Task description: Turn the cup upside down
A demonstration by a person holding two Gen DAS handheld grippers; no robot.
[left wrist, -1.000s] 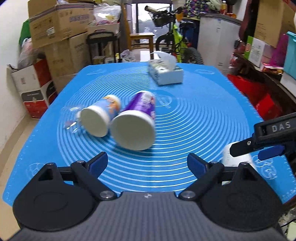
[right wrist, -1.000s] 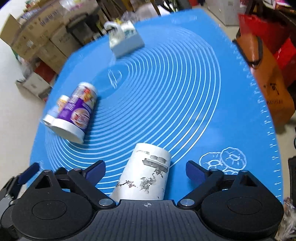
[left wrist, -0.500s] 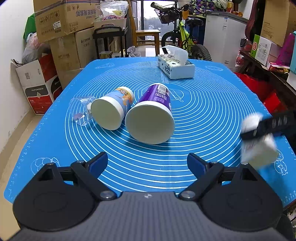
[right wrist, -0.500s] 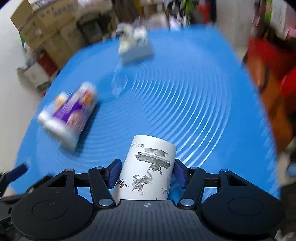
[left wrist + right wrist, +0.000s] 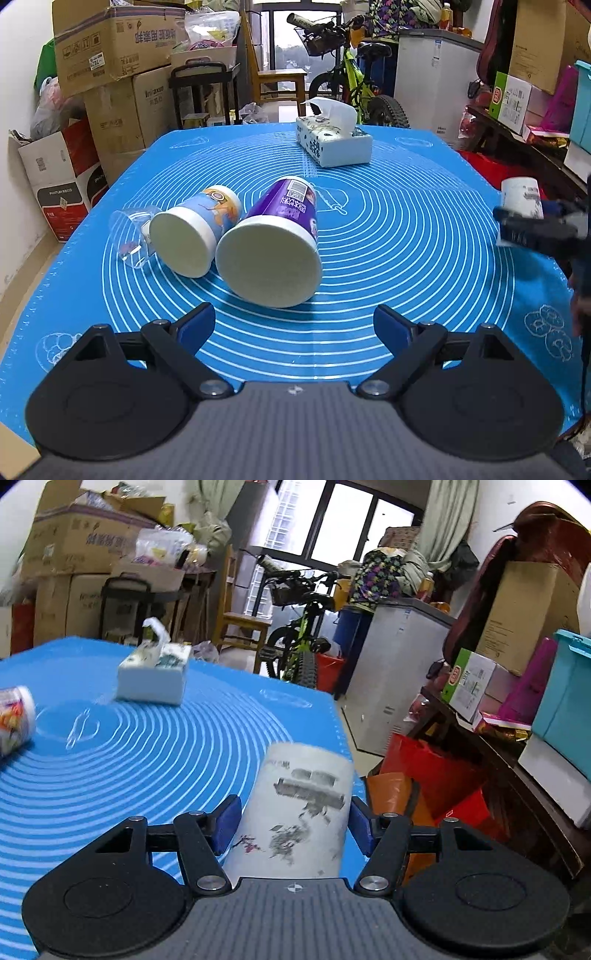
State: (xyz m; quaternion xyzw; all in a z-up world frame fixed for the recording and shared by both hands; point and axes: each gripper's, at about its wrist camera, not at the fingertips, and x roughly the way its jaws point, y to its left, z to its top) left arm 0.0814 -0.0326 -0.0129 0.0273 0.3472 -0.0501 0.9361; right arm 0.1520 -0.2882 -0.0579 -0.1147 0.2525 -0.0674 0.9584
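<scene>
White ink-print paper cup [image 5: 303, 812], on the blue mat [image 5: 110, 775] a second ago, now lifted off it at the right edge, clamped in right gripper [image 5: 293, 825]. Flip underway. Left gripper [image 5: 294, 330] spread, empty.

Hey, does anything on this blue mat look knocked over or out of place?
Yes. The purple cup, the blue cup and a clear plastic cup lie tipped on their sides, huddled together at the mat's left.
</scene>
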